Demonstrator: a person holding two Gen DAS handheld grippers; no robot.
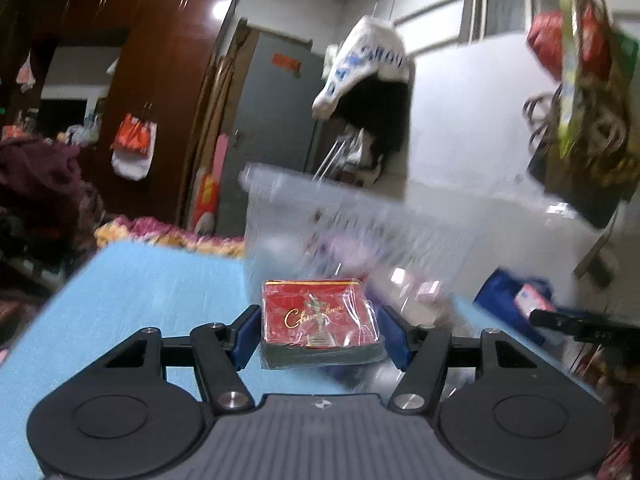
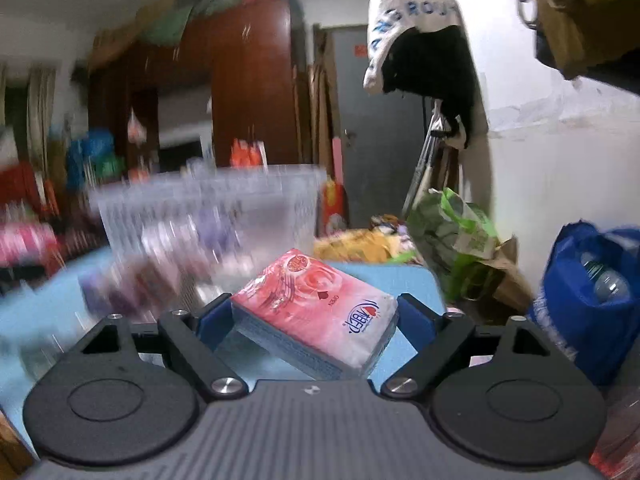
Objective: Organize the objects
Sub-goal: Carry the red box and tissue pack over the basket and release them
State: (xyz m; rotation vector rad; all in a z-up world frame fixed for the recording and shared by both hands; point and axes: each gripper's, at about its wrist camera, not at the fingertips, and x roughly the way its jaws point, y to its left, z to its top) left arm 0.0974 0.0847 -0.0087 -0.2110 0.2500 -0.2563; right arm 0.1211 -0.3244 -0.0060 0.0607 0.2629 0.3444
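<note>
Right now my left gripper (image 1: 322, 330) pinches a red cigarette pack (image 1: 318, 326) by its loose wrap above the blue table (image 1: 132, 292); the right gripper (image 2: 316, 320) clamps a pink tissue pack (image 2: 316, 312), tilted. Clear plastic bin (image 2: 208, 216) ahead. Risks: wrap slipping, tissue pack twisting free, grippers colliding at the bin's rim.

A clear bin (image 1: 320, 216) stands on the table (image 1: 140, 280), behind both held packs.
</note>
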